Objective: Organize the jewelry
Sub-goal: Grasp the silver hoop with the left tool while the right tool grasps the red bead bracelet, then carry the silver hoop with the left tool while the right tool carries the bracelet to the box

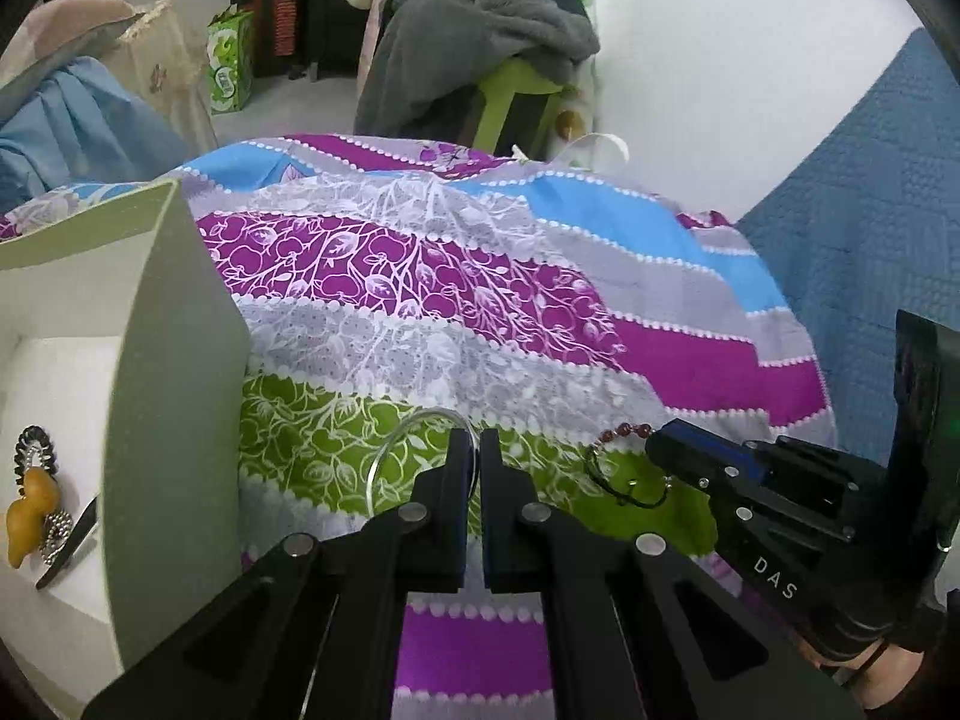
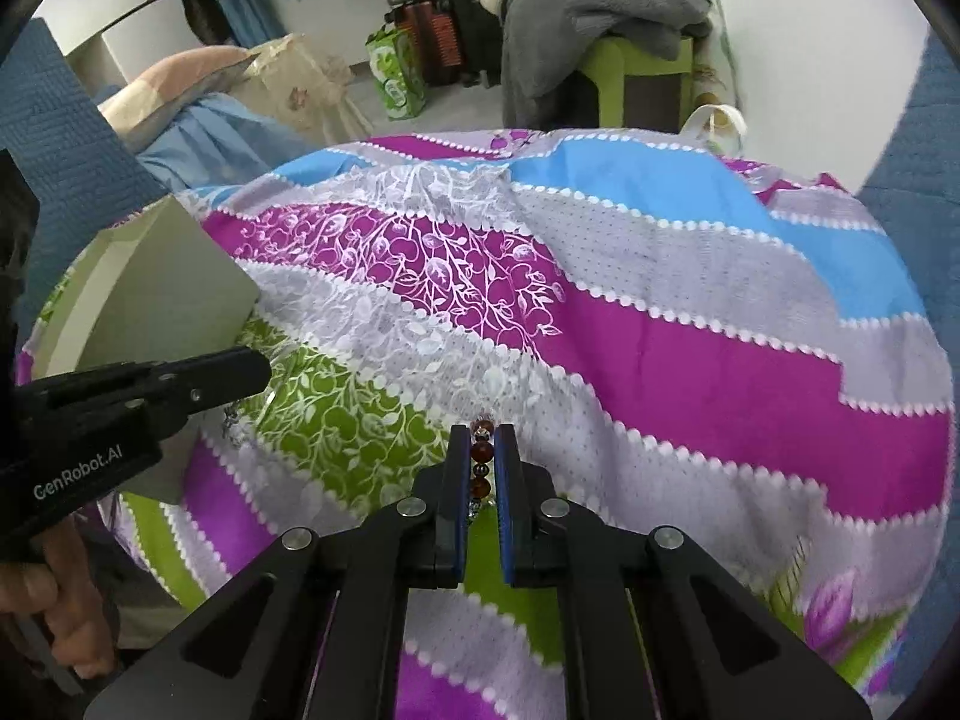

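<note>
On bedspread [image 1: 540,312], left gripper [image 1: 475,450] pinching bangle [image 1: 390,450], right gripper [image 2: 486,450] pinching beaded bracelet [image 2: 483,453]

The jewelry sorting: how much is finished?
Done: a coiled hair tie and yellow charm already lie in the white box. In hand: the left gripper pinches a clear bangle; the right gripper holds a beaded bracelet. Left: boxing both.

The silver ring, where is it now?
In the left wrist view, the ring is pinched in the left gripper over the green patch of cloth, between the box and the beads.
</note>
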`<state>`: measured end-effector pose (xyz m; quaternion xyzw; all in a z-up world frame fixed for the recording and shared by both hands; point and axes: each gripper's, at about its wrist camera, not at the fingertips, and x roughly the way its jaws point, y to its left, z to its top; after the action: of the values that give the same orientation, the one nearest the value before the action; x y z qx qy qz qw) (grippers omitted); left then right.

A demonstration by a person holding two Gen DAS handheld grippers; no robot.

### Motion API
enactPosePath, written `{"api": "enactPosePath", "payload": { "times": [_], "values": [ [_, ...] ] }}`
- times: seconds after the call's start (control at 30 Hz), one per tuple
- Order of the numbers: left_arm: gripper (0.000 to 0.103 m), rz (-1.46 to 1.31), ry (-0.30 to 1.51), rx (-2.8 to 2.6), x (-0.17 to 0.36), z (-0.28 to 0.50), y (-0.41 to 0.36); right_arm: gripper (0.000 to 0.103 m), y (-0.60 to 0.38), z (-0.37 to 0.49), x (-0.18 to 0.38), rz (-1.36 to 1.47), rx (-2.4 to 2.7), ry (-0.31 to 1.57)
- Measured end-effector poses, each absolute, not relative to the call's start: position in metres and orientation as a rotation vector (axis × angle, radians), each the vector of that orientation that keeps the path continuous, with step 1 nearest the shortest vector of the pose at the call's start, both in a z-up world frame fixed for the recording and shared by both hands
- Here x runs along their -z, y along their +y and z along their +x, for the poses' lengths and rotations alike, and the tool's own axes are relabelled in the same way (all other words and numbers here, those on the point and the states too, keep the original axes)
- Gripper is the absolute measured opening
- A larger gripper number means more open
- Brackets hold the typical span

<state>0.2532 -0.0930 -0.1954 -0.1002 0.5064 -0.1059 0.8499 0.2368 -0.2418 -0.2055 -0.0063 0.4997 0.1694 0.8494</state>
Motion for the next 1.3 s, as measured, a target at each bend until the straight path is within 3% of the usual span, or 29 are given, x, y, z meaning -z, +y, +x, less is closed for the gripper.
{"api": "enactPosePath", "payload": {
  "times": [0.4,0.73,1.3],
  "values": [
    [0.0,-0.217,1.041,0.27,0.163,0.232,-0.084,0.005,-0.236,0.214,0.172,-0.011,-0.317,1.009],
    [0.0,-0.221,0.997,0.308,0.108,0.222,-0.069,0.005,-0.224,0.207,0.111,-0.031,-0.29,0.936],
    [0.0,-0.225,0.885,0.272,0.008,0.226,0.034,0.005,-0.139,0.215,0.011,-0.054,-0.339,0.812]
  ]
}}
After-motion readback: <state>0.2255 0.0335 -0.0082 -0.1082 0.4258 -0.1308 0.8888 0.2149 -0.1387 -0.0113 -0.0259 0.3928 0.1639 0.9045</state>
